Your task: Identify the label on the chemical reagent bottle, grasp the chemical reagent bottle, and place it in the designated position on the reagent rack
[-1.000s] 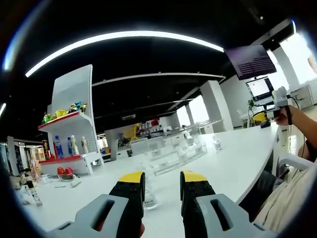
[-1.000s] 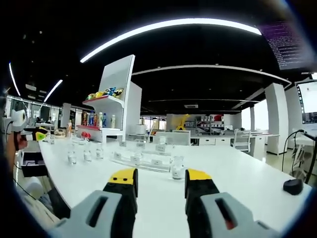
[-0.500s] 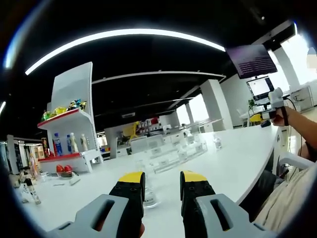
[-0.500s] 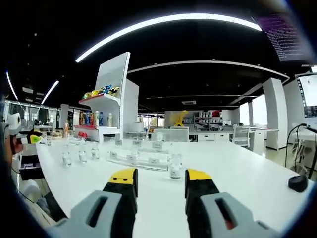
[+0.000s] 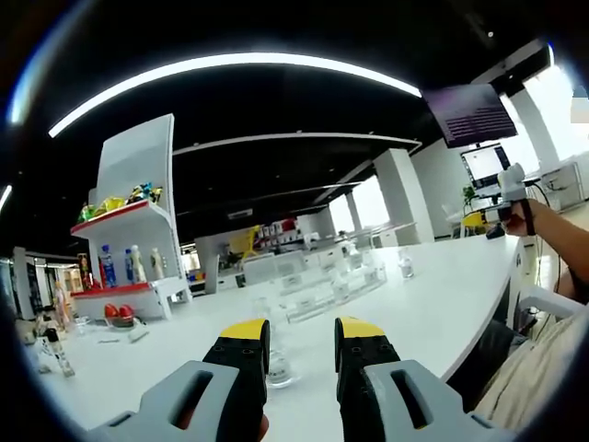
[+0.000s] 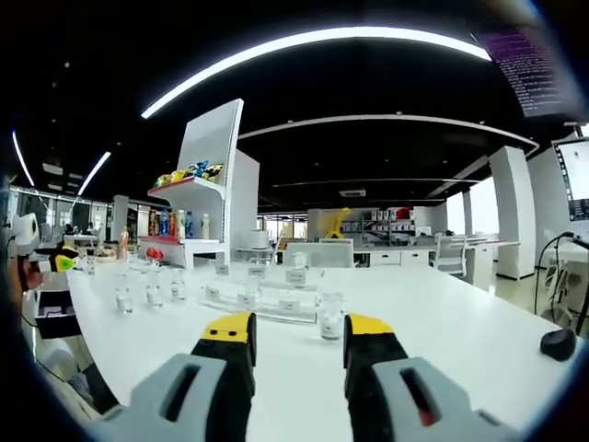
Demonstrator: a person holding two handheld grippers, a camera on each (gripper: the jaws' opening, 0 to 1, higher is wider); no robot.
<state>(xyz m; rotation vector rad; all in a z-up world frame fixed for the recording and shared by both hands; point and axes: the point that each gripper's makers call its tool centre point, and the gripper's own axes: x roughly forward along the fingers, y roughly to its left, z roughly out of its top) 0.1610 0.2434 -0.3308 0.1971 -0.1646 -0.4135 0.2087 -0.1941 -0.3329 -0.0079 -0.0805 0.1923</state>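
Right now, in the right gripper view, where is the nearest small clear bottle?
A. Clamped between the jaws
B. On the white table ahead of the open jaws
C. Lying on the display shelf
B: the small clear bottle stands on the white table, beyond the right gripper, whose jaws are apart and empty.

Yellow tips over black and grey bodies are borne by both the left gripper [image 5: 302, 343] and the right gripper [image 6: 299, 337], while a clear glass reagent bottle [image 6: 329, 319] on the white table [image 6: 442, 336] is seen between the fingers.
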